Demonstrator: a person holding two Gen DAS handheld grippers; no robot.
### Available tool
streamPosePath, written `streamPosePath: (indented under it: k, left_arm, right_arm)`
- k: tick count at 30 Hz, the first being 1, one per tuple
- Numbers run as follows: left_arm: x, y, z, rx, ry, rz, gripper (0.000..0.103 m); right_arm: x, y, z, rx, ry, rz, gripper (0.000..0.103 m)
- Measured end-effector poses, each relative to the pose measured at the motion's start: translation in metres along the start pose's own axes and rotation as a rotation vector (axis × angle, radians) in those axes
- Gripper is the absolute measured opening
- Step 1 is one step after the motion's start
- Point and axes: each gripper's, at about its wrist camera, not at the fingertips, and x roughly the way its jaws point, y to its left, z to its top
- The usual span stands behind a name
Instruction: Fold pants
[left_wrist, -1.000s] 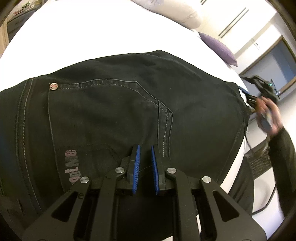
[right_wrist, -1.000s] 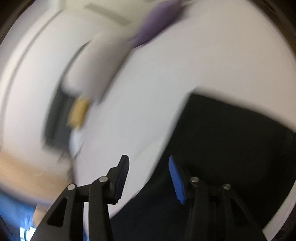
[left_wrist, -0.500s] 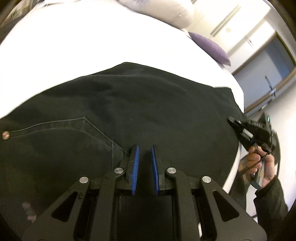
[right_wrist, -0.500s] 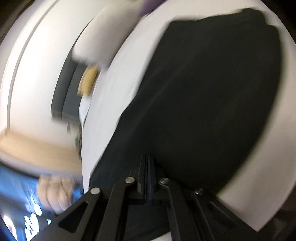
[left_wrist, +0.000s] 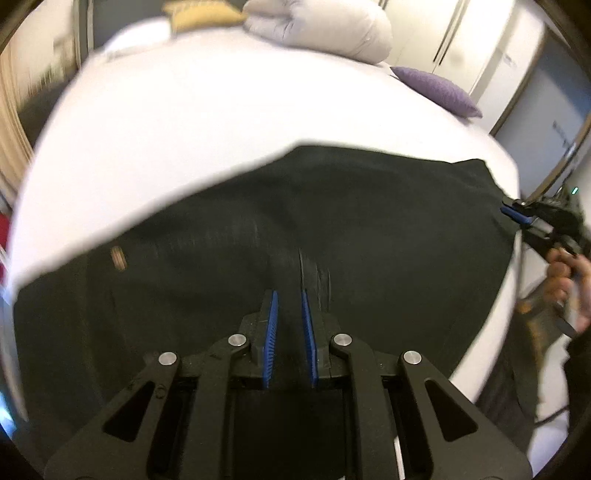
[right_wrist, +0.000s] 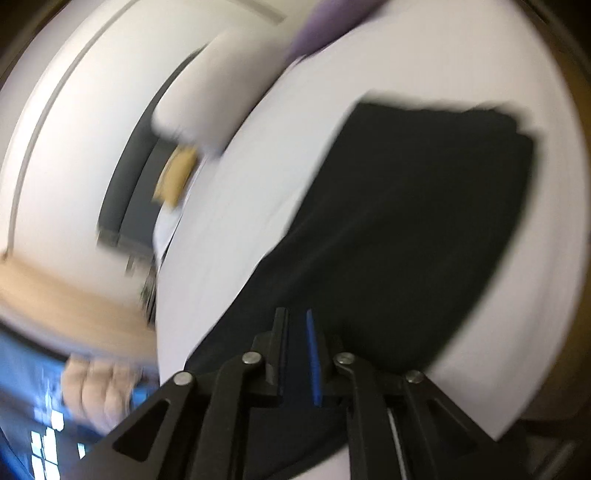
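Left gripper (left_wrist: 289, 310) stays nearly shut on the pants (left_wrist: 369, 229), and the right gripper (right_wrist: 297, 334) has just pinched their corner at the bed's (left_wrist: 221, 122) right edge. With the pocket now gone from the left view, the fold is likely being carried over.

A white bed (left_wrist: 207, 122) carries everything. Black pants (left_wrist: 369, 229) lie spread flat on it, under and ahead of the left gripper (left_wrist: 289, 306). Far ahead of it, at the head of the bed, lie a white pillow (left_wrist: 317, 29) and, to the right, a purple cushion (left_wrist: 436, 90).
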Motion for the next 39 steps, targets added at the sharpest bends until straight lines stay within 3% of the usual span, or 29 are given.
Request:
streamPosePath:
  k: [3,6,7,9,11,14,17,18,20,24,27,30,31,33,35,39]
  left_arm:
    - [0.017,-0.002,0.009,0.027,0.037,0.071,0.013]
    - [0.042,0.012,0.0,-0.015,0.117,0.091,0.013]
    - [0.042,0.014,-0.002,-0.017,0.11,0.09,0.013]
    - [0.041,0.013,-0.003,-0.004,0.115,0.105,0.013]
    - [0.041,0.016,-0.003,-0.014,0.118,0.097,0.013]
    - [0.043,0.021,-0.001,-0.036,0.114,0.084,0.013]
    - [0.045,0.018,0.0,-0.041,0.106,0.081,0.013]
    - [0.044,0.021,-0.002,-0.047,0.103,0.077,0.013]
    - [0.043,0.023,-0.002,-0.053,0.1,0.073,0.013]
    - [0.039,0.03,-0.005,-0.051,0.098,0.073,0.013]
    - [0.035,0.031,-0.006,-0.049,0.096,0.072,0.013]
    - [0.035,0.031,-0.006,-0.058,0.092,0.062,0.013]
    - [0.035,0.032,-0.007,-0.063,0.089,0.053,0.013]
    - [0.032,0.038,-0.009,-0.071,0.081,0.035,0.013]
    - [0.029,0.047,-0.014,-0.084,0.066,0.009,0.013]
    - [0.022,0.062,-0.026,-0.106,0.047,-0.028,0.013]
  right_arm:
    - [0.039,0.032,-0.028,-0.039,0.141,0.123,0.012]
    - [0.067,0.044,-0.06,-0.077,0.267,0.083,0.014]
    - [0.072,0.037,-0.06,-0.072,0.279,0.064,0.005]
    - [0.091,0.043,-0.059,-0.045,0.261,0.079,0.0]
    - [0.067,0.024,-0.048,-0.009,0.234,0.084,0.0]
    - [0.02,-0.007,-0.027,0.029,0.098,-0.054,0.0]
    - [0.01,-0.012,-0.027,0.114,0.002,-0.15,0.0]
    - [-0.004,-0.01,-0.022,0.1,-0.027,-0.19,0.003]
    - [-0.015,-0.001,-0.023,0.031,-0.041,-0.222,0.029]
    - [-0.013,0.036,-0.046,-0.035,0.0,-0.091,0.038]
    - [0.011,0.065,-0.072,-0.101,0.11,0.005,0.041]
    - [0.037,0.072,-0.087,-0.121,0.187,0.025,0.041]
    - [0.044,0.061,-0.09,-0.1,0.215,0.02,0.04]
    - [0.055,0.053,-0.093,-0.053,0.222,0.037,0.026]
    - [0.048,0.027,-0.088,0.008,0.216,0.049,0.003]
    - [0.008,-0.024,-0.07,0.094,0.119,0.029,0.0]
